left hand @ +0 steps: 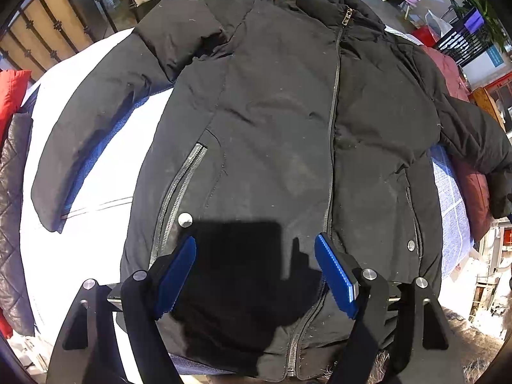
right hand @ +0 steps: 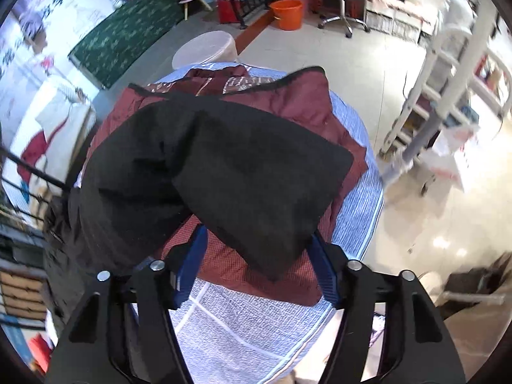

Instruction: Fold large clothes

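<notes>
A black padded jacket [left hand: 272, 121] lies front up and zipped on the bed, collar far, hem near. Its left sleeve [left hand: 86, 134] spreads out to the left; its right sleeve [left hand: 473, 134] runs off to the right. My left gripper [left hand: 256, 256] is open with blue pads, hovering above the hem and casting a shadow on it. In the right wrist view, the right sleeve's cuff end [right hand: 256, 179] lies between the blue pads of my right gripper [right hand: 259, 243], which is open around it.
A maroon garment [right hand: 288, 102] lies under the sleeve on the blue-white checked sheet [right hand: 243, 329]. Red and grey quilted clothes [left hand: 12, 147] lie at the bed's left edge. A black metal headboard [left hand: 96, 6] stands behind. Floor with a stool [right hand: 208, 48], an orange bucket [right hand: 286, 12] and a ladder [right hand: 441, 89] lies beyond.
</notes>
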